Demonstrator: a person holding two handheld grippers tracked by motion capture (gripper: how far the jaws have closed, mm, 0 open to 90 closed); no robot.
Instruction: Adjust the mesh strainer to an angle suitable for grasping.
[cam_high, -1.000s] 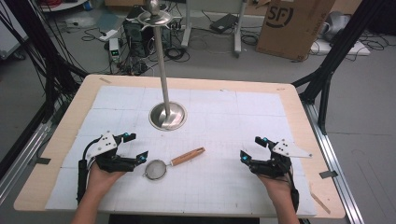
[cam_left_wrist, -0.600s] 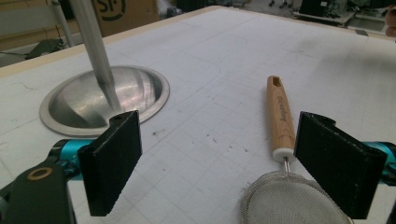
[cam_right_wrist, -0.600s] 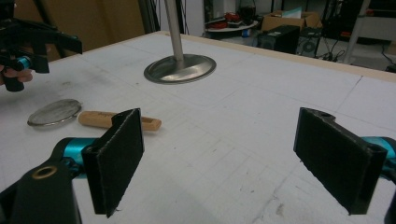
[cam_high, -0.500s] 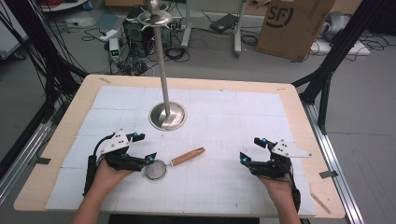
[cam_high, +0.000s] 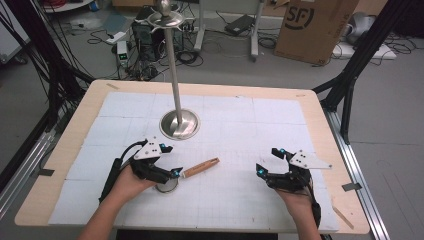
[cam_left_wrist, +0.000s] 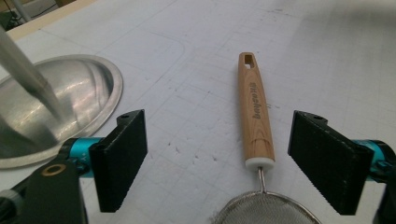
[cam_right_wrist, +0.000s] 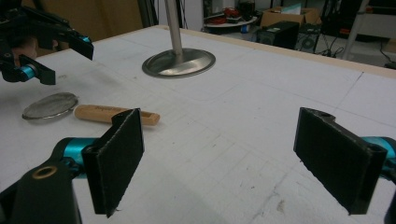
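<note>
Jaws of the left gripper (cam_left_wrist: 217, 168) stand apart and have just been closing a little, straddling the strainer (cam_left_wrist: 256, 140) at lower centre of the worktop (cam_high: 240, 107), not gripping it. Right gripper (cam_high: 272, 170) waits with jaws apart at lower right. Grasping and lifting remain, perhaps toward the metal stand (cam_high: 178, 122).

A: What do the tools look like?
B: Each hand-held gripper, left (cam_high: 170, 176) and right (cam_high: 266, 169), is black with teal fittings, a grey three-cornered plate on top and small blue lights.
A: The pads?
B: Flat, black, ridged (cam_left_wrist: 122, 156). There is a brass-coloured screw (cam_right_wrist: 45, 172) and a black cable (cam_high: 111, 175). The forearms are bare.
</note>
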